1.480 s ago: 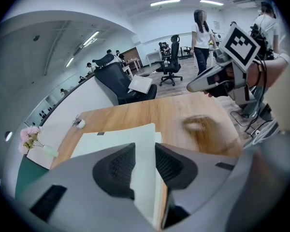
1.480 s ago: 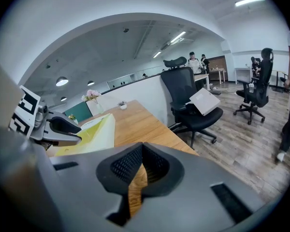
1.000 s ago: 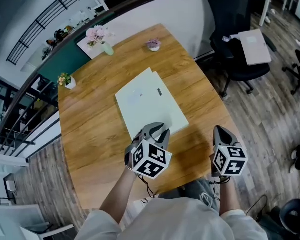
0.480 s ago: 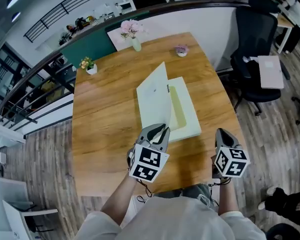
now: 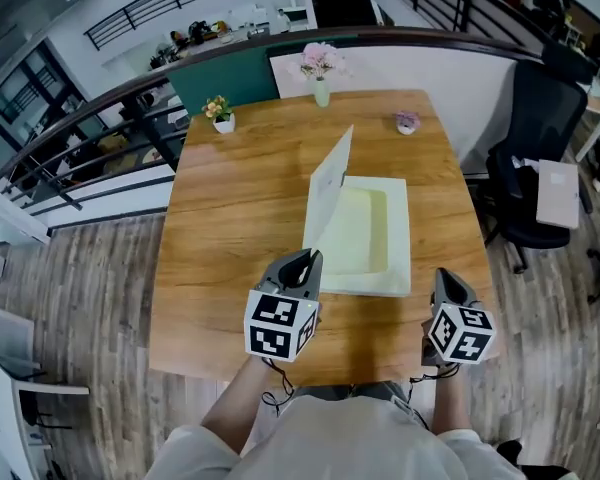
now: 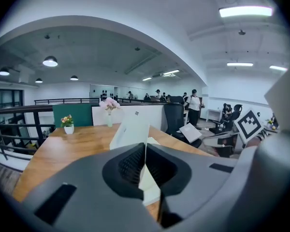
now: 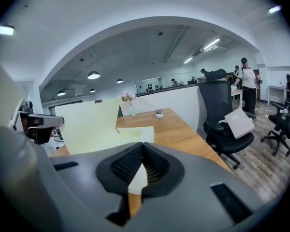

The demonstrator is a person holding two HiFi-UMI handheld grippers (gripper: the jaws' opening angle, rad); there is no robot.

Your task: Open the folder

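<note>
A pale folder (image 5: 390, 268) lies on the wooden table (image 5: 230, 228), with its yellowish inside showing. Its white front cover (image 5: 330, 193) stands nearly upright along the left side. My left gripper (image 5: 305, 260) is shut on the cover's near edge; in the left gripper view the thin cover (image 6: 130, 129) runs straight between the closed jaws of the left gripper (image 6: 145, 151). My right gripper (image 5: 443, 278) hovers to the right of the folder's near corner, shut and holding nothing. In the right gripper view the raised cover (image 7: 89, 122) fills the left, beyond the right gripper (image 7: 142, 151).
A vase of pink flowers (image 5: 321, 68), a small potted plant (image 5: 220, 113) and a small purple pot (image 5: 407, 123) stand along the table's far edge. A black office chair (image 5: 530, 138) with a grey pad (image 5: 558, 193) on it stands to the right. A railing runs at the left.
The folder's cover went from lying flat to standing nearly upright, swung up and leftward. My left gripper rose and moved left with it. The right gripper stayed beside the folder.
</note>
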